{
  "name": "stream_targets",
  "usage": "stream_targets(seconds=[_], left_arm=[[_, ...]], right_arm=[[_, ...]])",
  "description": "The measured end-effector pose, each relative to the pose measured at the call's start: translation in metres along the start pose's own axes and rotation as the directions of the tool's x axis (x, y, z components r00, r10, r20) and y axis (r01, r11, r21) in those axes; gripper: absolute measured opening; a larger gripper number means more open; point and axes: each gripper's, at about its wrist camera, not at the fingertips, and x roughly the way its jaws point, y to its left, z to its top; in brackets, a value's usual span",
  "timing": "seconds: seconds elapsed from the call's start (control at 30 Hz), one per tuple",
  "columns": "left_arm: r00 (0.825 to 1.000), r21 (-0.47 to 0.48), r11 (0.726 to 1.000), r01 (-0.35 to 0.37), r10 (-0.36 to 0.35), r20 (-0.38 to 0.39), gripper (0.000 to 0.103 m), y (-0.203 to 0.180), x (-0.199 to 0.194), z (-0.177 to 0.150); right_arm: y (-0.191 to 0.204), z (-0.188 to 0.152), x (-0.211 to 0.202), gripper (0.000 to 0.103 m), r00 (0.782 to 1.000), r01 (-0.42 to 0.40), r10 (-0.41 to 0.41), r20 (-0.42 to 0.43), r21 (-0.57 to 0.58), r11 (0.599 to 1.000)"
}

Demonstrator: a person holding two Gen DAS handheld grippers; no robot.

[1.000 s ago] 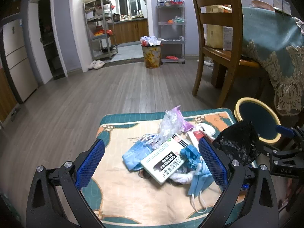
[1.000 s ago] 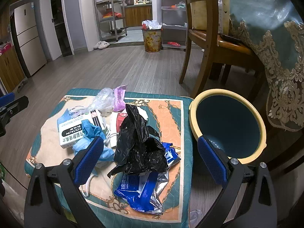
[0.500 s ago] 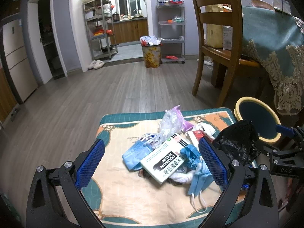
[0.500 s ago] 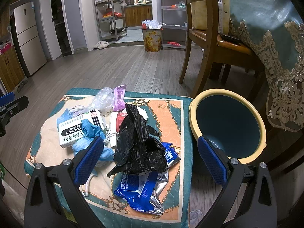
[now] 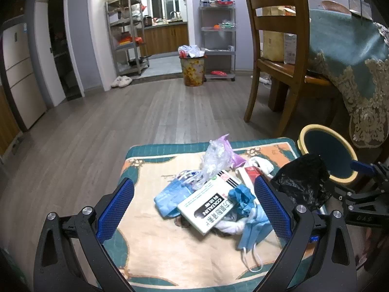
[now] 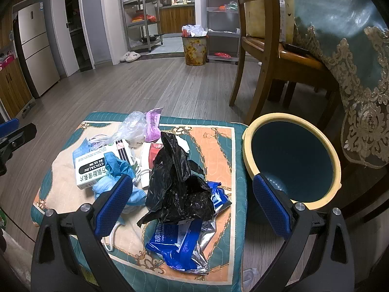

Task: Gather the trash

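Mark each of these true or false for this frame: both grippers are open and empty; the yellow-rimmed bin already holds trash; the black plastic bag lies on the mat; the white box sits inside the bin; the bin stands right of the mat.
1. Both the left gripper and right gripper are open and empty. True.
2. The yellow-rimmed teal bin already holds trash. False: no trash shows inside it.
3. The crumpled black plastic bag lies on the patterned mat. True.
4. The white printed box sits inside the bin. False: it lies on the mat among the blue face masks.
5. The bin stands right of the mat. True.
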Motion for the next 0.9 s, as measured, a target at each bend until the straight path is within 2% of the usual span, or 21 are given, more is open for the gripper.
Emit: stream_targets(seconds=[0.2, 0.4, 0.5, 0.6, 0.63, 0.7, 0.73, 0.8, 0.9], left_arm=[[1.0, -0.006, 1.0, 0.013, -0.013, 0.009, 0.098, -0.001, -0.001, 0.0], [0.999, 0.049, 0.998, -0.031, 0.031, -0.015, 0.098, -0.008, 0.005, 0.001], [0.999, 0.038, 0.999, -0.037, 0.038, -0.036, 0.098, -0.009, 0.015, -0.002], [0.997, 0.021, 1.0, -0.004, 0.006, -0.083, 0.097, -0.011, 0.028, -0.005], [0.994, 0.025, 0.999, 0.032, -0.029, -0.107, 0.095, -0.016, 0.034, -0.008], [0.99, 0.059, 0.997, 0.058, -0.05, -0.129, 0.094, -0.026, 0.04, -0.013], [0.988, 0.074, 0.995, 0.073, -0.063, -0.139, 0.091, -0.031, 0.042, -0.016], [0.979, 0.105, 0.987, 0.121, -0.101, -0.174, 0.083, -0.045, 0.051, -0.024], [0.966, 0.155, 0.973, 0.17, -0.134, -0.22, 0.074, -0.064, 0.06, -0.036]], right_arm=[[0.0, 0.0, 0.004, 0.097, 0.999, -0.025, 0.025, -0.024, -0.001, 1.0], [-0.001, 0.005, 0.011, 0.097, 0.999, -0.026, 0.026, -0.028, 0.003, 1.0], [-0.003, 0.008, 0.017, 0.097, 0.999, -0.032, 0.032, -0.033, 0.002, 0.999], [-0.004, 0.01, 0.024, 0.097, 0.998, -0.043, 0.043, -0.051, -0.002, 0.999], [-0.005, 0.011, 0.027, 0.097, 0.997, -0.043, 0.043, -0.056, -0.003, 0.999], [-0.007, 0.012, 0.031, 0.097, 0.997, -0.051, 0.051, -0.065, -0.001, 0.999], [-0.007, 0.013, 0.034, 0.095, 0.996, -0.057, 0.057, -0.071, 0.002, 0.998], [-0.008, 0.014, 0.038, 0.081, 0.992, -0.081, 0.081, -0.093, 0.013, 0.997], [-0.008, 0.013, 0.041, 0.056, 0.985, -0.11, 0.114, -0.127, 0.032, 0.993]])
